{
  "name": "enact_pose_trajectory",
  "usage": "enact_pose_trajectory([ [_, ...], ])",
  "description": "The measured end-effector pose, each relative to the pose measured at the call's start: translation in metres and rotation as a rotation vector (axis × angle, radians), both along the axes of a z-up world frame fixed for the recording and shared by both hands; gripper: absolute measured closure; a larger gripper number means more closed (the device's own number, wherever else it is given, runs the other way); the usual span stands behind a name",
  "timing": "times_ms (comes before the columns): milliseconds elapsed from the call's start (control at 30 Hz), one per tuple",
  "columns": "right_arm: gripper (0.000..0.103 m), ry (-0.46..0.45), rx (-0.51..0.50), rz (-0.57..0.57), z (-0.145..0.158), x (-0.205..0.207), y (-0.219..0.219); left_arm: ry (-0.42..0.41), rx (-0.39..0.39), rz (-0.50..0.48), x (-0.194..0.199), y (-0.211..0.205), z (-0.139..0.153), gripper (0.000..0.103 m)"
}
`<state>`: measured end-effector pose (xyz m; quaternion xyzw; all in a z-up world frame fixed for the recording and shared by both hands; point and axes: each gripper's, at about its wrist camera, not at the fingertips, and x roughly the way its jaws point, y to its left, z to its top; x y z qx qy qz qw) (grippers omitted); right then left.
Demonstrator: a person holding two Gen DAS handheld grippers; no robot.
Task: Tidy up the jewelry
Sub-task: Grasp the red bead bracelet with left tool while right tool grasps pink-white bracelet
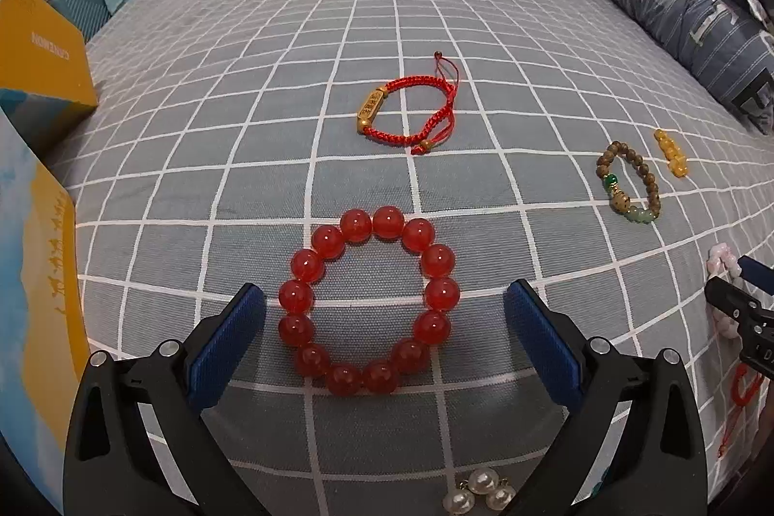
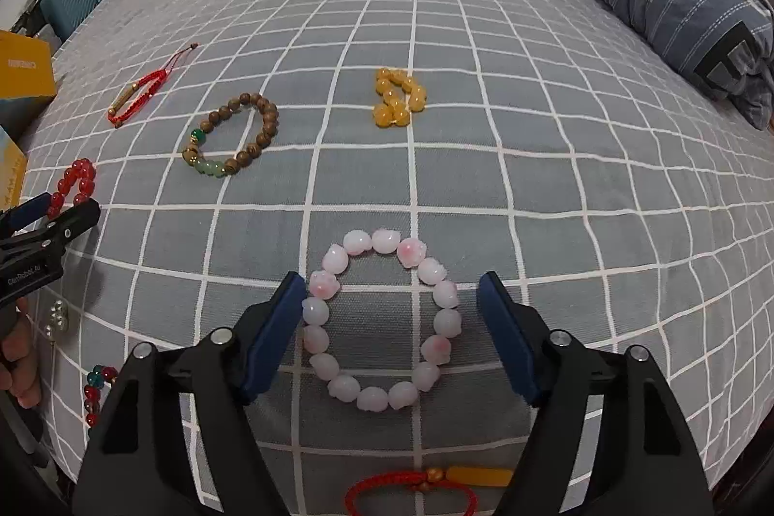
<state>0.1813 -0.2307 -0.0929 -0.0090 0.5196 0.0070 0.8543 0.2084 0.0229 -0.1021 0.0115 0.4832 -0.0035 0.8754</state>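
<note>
Two open-topped yellow boxes (image 1: 43,47) beside red bead bracelet (image 1: 367,298), contents unseen.

Far left, the yellow cardboard box (image 1: 46,47) reads "CANEMON", upside down. Near left, the black left hand-held gripper (image 2: 29,245) body shows "GenRobot.AI".

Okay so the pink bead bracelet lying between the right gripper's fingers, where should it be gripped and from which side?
Probably from above, squeezing across the whole ring. The pink bead bracelet lies flat on the bedsheet as an open loop, and the right gripper already straddles it, one pad beside its left beads, the other clear of its right beads. Closing should pinch opposite beads together.
</note>
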Motion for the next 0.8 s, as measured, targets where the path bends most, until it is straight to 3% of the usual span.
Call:
enact_pose_trajectory([
  [300,0.044,0.01,0.015,0.003,-0.002,0.002,-0.001,0.018,-0.022,0.005,0.003,0.007,-0.005,0.009],
  [500,0.054,0.002,0.002,0.016,-0.003,0.0,0.003,0.008,0.003,-0.017,-0.003,0.001,-0.003,0.023],
  [567,0.058,0.003,0.008,0.018,-0.004,0.0,0.003,0.008,0.003,-0.023,-0.006,0.0,-0.003,0.032],
  [800,0.078,0.005,0.021,0.022,-0.003,-0.004,0.001,0.017,-0.011,-0.03,-0.009,0.0,0.0,0.051],
])
